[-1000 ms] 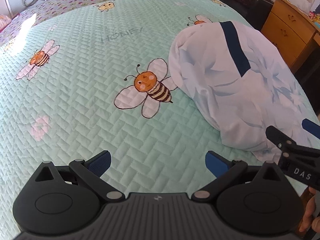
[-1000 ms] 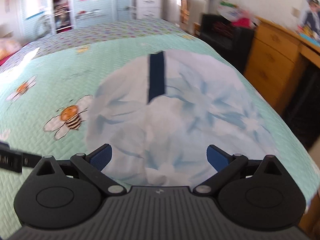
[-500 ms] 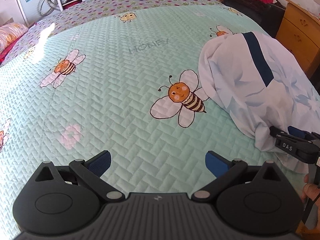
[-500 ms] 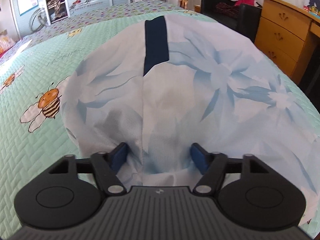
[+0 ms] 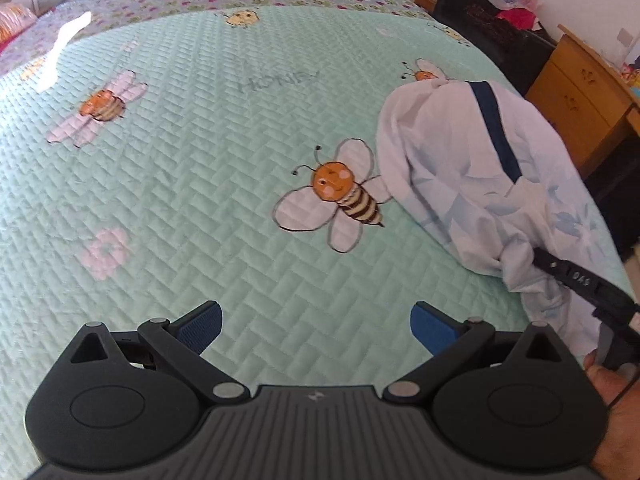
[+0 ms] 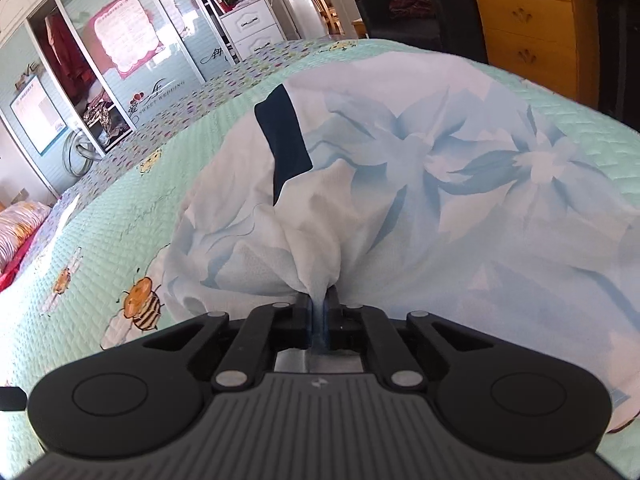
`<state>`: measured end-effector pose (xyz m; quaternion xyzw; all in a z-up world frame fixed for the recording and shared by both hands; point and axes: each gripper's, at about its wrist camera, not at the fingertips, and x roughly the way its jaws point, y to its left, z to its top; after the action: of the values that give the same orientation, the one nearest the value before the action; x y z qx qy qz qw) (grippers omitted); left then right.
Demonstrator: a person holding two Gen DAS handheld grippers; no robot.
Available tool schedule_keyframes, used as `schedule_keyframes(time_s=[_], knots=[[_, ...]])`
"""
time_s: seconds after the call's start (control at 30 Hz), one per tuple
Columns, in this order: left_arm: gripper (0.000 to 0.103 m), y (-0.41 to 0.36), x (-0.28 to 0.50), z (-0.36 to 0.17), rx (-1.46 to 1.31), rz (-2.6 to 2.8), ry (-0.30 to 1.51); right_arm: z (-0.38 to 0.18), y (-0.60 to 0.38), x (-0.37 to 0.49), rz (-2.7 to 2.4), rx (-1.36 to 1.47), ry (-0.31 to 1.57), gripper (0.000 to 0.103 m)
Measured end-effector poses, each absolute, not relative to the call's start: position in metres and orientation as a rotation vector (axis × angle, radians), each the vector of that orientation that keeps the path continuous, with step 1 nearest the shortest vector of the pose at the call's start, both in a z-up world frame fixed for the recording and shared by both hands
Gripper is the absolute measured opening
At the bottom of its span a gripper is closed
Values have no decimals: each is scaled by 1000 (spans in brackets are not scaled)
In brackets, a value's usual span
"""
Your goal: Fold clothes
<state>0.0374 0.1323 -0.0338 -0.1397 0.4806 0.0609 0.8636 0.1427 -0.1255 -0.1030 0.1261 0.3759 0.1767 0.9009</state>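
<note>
The right gripper [image 6: 319, 312] has its fingers pinched tight on a bunch of the white-and-blue garment [image 6: 440, 184], heaped on the bed [image 5: 200, 160] at three o'clock. The left gripper [image 5: 316, 326] hovers wide open, empty, over the bee quilt. A wooden dresser [image 5: 580, 100] stands beyond.

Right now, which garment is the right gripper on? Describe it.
On the mint quilt, near its edge by the wooden drawers, lies one crumpled garment. It is white with pale blue flowers and a navy strip; the right gripper pinches its near edge.
</note>
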Motion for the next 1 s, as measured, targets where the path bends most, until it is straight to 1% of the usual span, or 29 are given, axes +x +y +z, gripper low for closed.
schedule_keyframes(time_s=[0.13,0.23,0.4,0.43,0.63,0.8,0.93,1.0], knots=[[103,120,72,-49,-445,-11,1032,-98,-127,136,383,259,758,4],[103,106,107,-63,-530,-64,1061,-92,-138,134,402,322,742,4],[103,63,164,-75,-480,-107,1126,-77,-161,134,431,398,712,4],[103,59,172,-81,-518,-111,1144,-75,-165,133,437,411,708,4],[103,49,184,-117,-1022,-275,1134,-69,-179,117,469,452,694,4],[103,18,199,-130,-1067,-340,1170,-68,-180,89,528,479,699,4],[103,12,205,-144,-1199,-310,1166,-67,-173,62,582,479,714,3],[98,17,201,-139,-1197,-316,1101,-63,-167,48,599,448,717,3]])
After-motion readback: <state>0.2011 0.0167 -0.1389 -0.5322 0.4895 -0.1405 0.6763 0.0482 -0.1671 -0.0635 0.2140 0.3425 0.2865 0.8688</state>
